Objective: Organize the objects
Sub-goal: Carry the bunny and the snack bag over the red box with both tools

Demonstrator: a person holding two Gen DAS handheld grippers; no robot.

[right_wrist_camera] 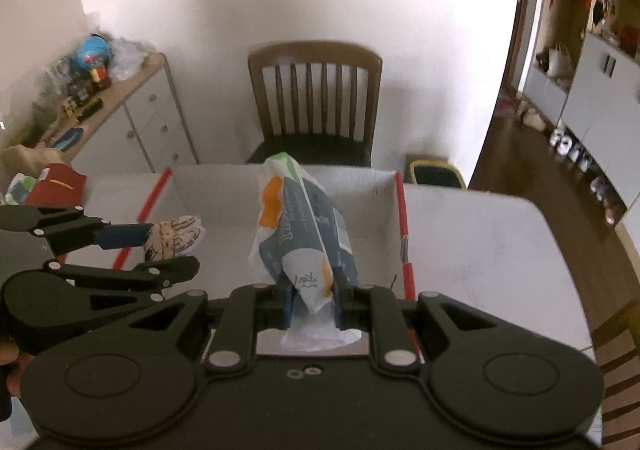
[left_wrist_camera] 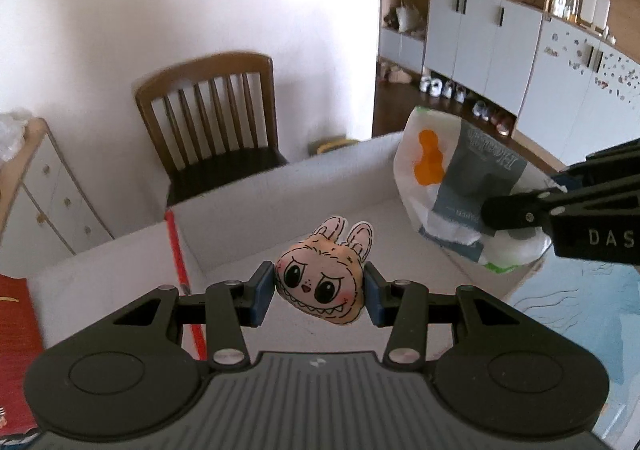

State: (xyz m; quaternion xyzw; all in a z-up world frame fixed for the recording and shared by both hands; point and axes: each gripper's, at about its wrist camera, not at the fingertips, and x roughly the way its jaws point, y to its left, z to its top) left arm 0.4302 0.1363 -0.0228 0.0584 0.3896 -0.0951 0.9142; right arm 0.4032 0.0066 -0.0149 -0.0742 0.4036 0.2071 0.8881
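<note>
My left gripper (left_wrist_camera: 320,290) is shut on a peach bunny-eared monster toy (left_wrist_camera: 326,270) and holds it over the open white box (left_wrist_camera: 280,178). From the right wrist view the toy (right_wrist_camera: 174,238) sits in the left gripper (right_wrist_camera: 176,246) above the box's left side. My right gripper (right_wrist_camera: 314,302) is shut on a white, grey and orange tissue pack (right_wrist_camera: 300,234), held upright over the box (right_wrist_camera: 360,186). The pack (left_wrist_camera: 452,178) shows at right in the left wrist view, with the right gripper's finger (left_wrist_camera: 516,214) on it.
The box has red-edged flaps (right_wrist_camera: 404,226) and stands on a white table (right_wrist_camera: 480,242). A wooden chair (right_wrist_camera: 316,102) stands behind the table against the wall. A red item (left_wrist_camera: 16,330) lies at left. A drawer cabinet (right_wrist_camera: 132,114) is far left.
</note>
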